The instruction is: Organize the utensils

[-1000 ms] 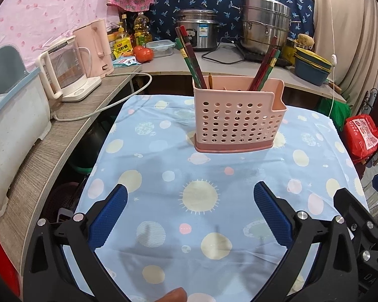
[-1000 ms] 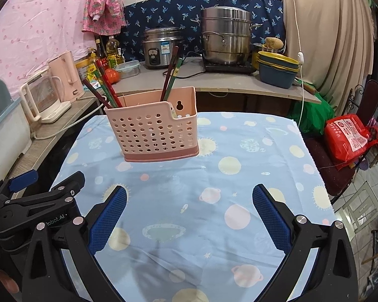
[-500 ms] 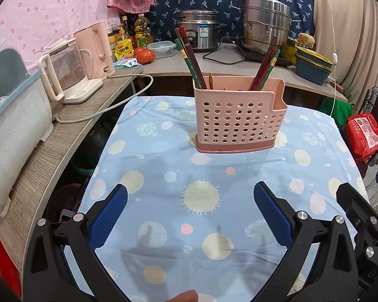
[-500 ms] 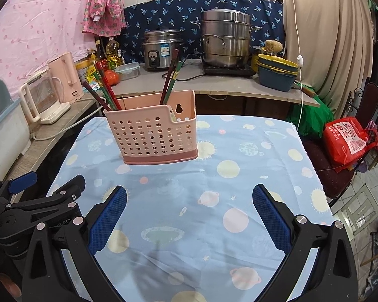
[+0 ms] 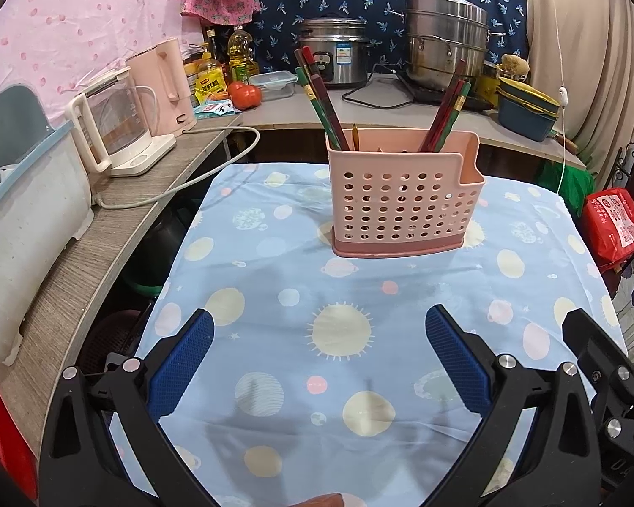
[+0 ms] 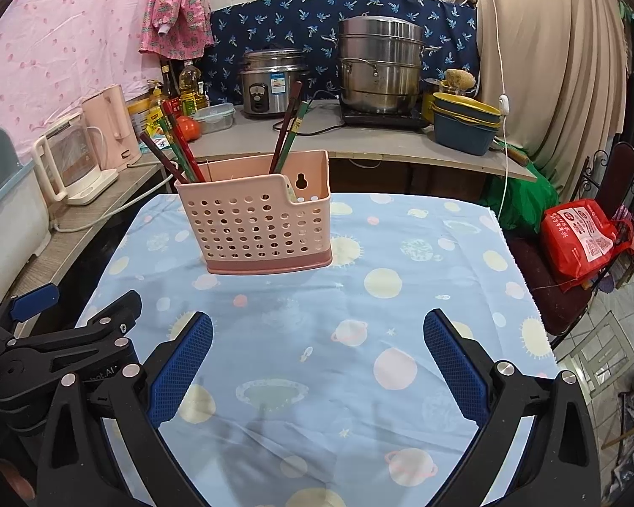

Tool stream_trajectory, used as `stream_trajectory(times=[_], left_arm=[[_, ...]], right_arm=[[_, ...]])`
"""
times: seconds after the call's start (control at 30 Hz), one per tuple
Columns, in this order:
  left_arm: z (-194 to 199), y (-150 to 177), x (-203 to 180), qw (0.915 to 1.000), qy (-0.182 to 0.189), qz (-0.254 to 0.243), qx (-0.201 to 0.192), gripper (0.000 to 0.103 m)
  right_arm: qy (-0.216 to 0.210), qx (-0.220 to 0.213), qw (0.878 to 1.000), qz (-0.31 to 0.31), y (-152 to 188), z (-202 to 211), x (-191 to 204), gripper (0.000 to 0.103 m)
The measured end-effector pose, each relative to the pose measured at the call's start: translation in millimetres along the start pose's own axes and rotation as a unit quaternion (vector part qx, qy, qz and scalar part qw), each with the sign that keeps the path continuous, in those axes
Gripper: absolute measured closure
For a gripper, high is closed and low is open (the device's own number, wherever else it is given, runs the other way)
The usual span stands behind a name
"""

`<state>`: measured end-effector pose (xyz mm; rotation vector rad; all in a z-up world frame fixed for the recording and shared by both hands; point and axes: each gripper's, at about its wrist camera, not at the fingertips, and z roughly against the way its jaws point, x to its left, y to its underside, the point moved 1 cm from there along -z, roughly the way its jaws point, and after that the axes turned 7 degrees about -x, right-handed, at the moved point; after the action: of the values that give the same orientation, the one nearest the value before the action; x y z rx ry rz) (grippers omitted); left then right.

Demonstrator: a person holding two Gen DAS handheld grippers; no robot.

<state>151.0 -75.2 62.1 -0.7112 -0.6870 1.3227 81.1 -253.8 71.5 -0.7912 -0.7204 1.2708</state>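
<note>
A pink perforated utensil holder (image 5: 401,198) stands on the blue patterned tablecloth (image 5: 338,338); it also shows in the right wrist view (image 6: 258,224). Red and green chopsticks (image 5: 321,97) lean in its left compartment and more chopsticks (image 5: 448,105) in its right one. My left gripper (image 5: 319,350) is open and empty, low over the cloth well in front of the holder. My right gripper (image 6: 317,350) is open and empty, beside the left one, whose black body (image 6: 63,346) shows at lower left.
A wooden counter (image 5: 105,219) runs along the left with a glass kettle (image 5: 110,126) and a pink kettle (image 5: 165,84). The back counter holds a rice cooker (image 5: 334,50), a steel steamer pot (image 5: 444,46) and stacked bowls (image 5: 524,105). A red bag (image 6: 579,236) lies on a chair at right.
Both grippers have drawn back slightly from the holder, staying open. Nothing on the table has moved.
</note>
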Motion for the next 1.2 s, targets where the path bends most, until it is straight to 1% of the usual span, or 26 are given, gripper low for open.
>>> stream_trajectory(times=[0.27, 0.5, 1.2], left_arm=[[0.5, 0.3, -0.3, 1.0, -0.001, -0.002, 0.0, 0.007], [1.8, 1.0, 0.1, 0.9999, -0.013, 0.001, -0.002, 0.007], [0.1, 1.9, -1.2, 0.9999, -0.014, -0.003, 0.002, 0.008]], right_arm=[[0.001, 0.0, 1.0, 0.001, 0.2, 0.2, 0.8, 0.007], [0.0, 0.0, 1.0, 0.002, 0.3, -0.2, 1.1, 0.007], [0.001, 0.0, 1.0, 0.003, 1.1, 0.7, 3.0, 0.007]])
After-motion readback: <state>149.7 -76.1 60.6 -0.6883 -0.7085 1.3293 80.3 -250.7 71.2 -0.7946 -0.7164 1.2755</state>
